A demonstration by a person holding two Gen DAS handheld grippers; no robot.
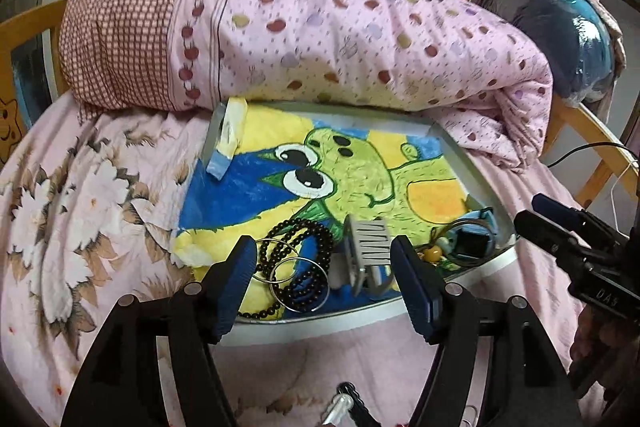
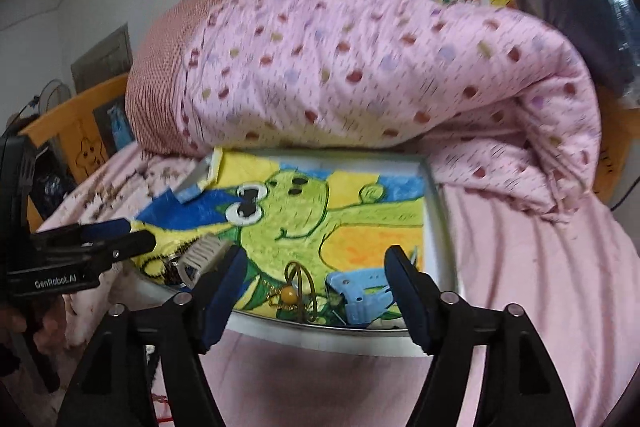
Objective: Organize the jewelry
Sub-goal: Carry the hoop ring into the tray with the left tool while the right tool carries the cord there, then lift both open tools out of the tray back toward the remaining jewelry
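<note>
A white-rimmed tray [image 1: 320,325] [image 2: 320,341] with a green frog picture lies on the pink bed. At its near edge lie a black bead strand [image 1: 310,239], two silver hoops [image 1: 299,285], a tilted grey hair clip [image 1: 368,247] [image 2: 204,253], a yellow-bead bracelet [image 1: 434,253] [image 2: 289,294] and a small light-blue box [image 1: 472,237] [image 2: 360,297]. My left gripper [image 1: 324,271] [image 2: 140,233] is open over the beads, hoops and clip, its pads touching none of them. My right gripper [image 2: 316,285] [image 1: 528,211] is open around the bracelet and blue box, gripping neither.
A rolled pink dotted quilt [image 1: 340,27] lies against the tray's far edge. A blue plastic-wrapped bundle [image 1: 568,35] sits at the back right. A small white-and-blue carton [image 1: 228,143] lies in the tray's far left corner. Wooden bed rails [image 1: 592,139] border the mattress.
</note>
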